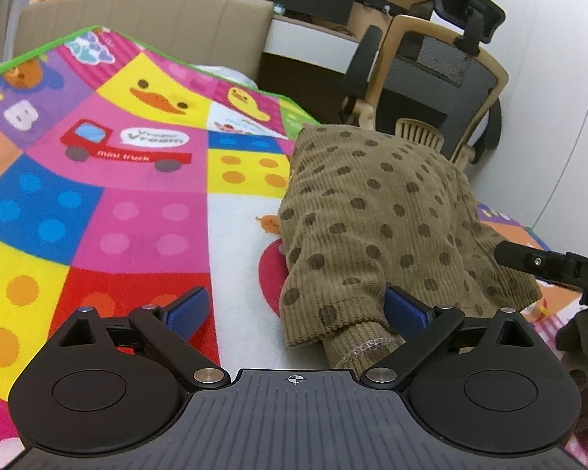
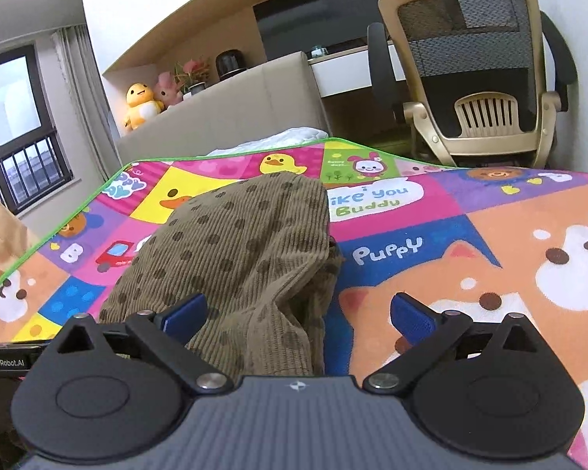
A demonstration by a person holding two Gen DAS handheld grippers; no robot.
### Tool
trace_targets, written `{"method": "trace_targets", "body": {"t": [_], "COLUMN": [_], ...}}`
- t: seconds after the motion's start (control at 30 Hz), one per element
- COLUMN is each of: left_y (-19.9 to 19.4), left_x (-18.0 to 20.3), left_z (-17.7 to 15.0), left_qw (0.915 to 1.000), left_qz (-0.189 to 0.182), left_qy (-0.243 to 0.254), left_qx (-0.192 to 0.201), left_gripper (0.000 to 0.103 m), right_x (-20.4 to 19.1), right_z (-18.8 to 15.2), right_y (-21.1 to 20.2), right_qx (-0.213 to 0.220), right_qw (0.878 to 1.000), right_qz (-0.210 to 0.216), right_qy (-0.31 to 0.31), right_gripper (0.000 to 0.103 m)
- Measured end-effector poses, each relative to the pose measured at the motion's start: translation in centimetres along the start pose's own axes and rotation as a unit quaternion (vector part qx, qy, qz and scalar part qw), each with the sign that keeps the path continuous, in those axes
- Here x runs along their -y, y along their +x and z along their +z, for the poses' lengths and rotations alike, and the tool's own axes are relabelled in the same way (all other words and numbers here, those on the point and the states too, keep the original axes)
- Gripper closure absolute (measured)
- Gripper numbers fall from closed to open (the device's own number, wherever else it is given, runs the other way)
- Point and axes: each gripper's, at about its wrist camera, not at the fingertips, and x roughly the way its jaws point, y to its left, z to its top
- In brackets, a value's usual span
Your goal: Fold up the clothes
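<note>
colourful play mat [image 1: 118,211] bears a bunched dotted corduroy garment [image 1: 376,211]; left gripper [image 1: 298,309] and right gripper [image 2: 298,313] both spread.

- The bright patchwork cartoon play mat [image 1: 145,211] reads "Vroom Vroom" and "mini truck" at its red truck, plus a white "B".
- In the right wrist view: "Puppy", "like you Buddy".
- Black device casing [image 2: 8,362], lower left: "GenRobot.AI".

Bright, even indoor light; daylight enters through the window [image 2: 14,117], left of the play mat [image 2: 470,235]. Shadows are soft. Fisheye bending curves edges; focus stays sharp, corners darken.
</note>
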Motion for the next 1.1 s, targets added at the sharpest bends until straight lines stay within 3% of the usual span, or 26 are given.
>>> {"method": "trace_targets", "body": {"t": [0.27, 0.43, 0.87, 1.1], "left_y": [0.2, 0.4, 0.7, 0.9], "left_x": [-0.2, 0.1, -0.5, 0.3], "left_z": [-0.1, 0.2, 0.3, 0.3], "left_qw": [1.0, 0.9999, 0.9998, 0.9996], "left_qz": [-0.005, 0.01, 0.004, 0.019], "left_qy": [-0.002, 0.011, 0.013, 0.015], "left_qx": [-0.001, -0.005, -0.014, -0.015], "left_gripper": [0.003, 0.002, 0.0, 0.0], "right_x": [0.5, 2.1, 1.5, 0.7], "right_z": [-0.1, -0.2, 0.0, 0.7], "right_y": [0.2, 0.8, 1.3, 2.8], "right_qx": [-0.01, -0.037, -0.046, -0.076], "right_qw": [1.0, 0.994, 0.995, 0.997], "right_qz": [-0.005, 0.003, -0.007, -0.014], "right_qy": [0.023, 0.101, 0.084, 0.027], "right_gripper": [0.001, 0.0, 0.0, 0.0]}}
